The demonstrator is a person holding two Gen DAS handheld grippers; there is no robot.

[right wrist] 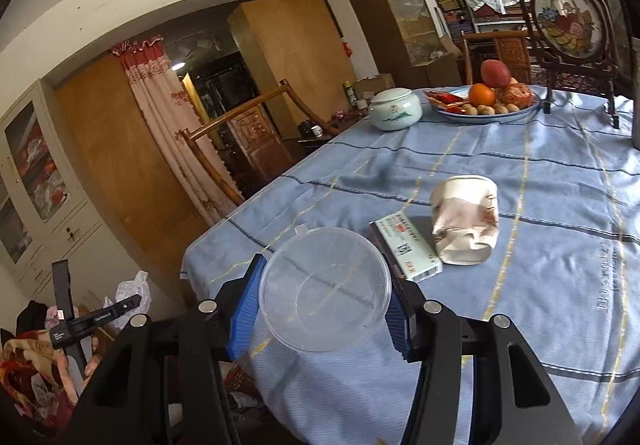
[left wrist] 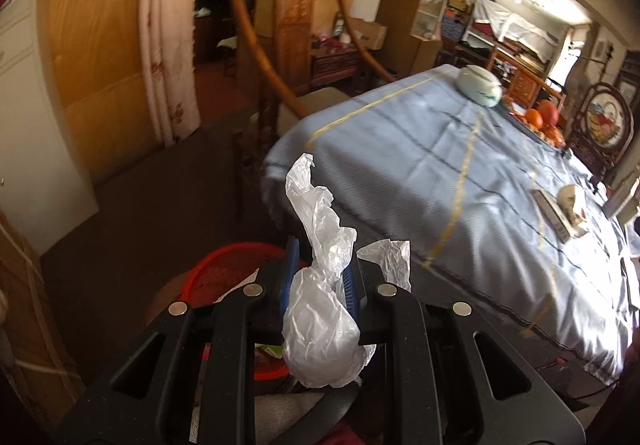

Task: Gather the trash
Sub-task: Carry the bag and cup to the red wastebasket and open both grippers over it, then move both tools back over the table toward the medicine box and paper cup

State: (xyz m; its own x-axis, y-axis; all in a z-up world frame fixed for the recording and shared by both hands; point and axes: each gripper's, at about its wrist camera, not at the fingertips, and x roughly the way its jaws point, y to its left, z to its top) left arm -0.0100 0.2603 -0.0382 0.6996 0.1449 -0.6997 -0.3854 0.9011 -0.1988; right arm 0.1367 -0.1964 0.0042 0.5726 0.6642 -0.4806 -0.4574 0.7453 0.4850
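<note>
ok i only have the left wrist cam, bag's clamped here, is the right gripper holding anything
observer: yes, the right gripper is shut on a clear round plastic lid.
operator: what trash is on the table
observer: a crushed paper cup lies on its side on the blue tablecloth, right beside a small printed box.
operator: can you see my left one from there
observer: yes, the left gripper sits at lower left, off the table's corner, with the white plastic bag poking past it.
</note>
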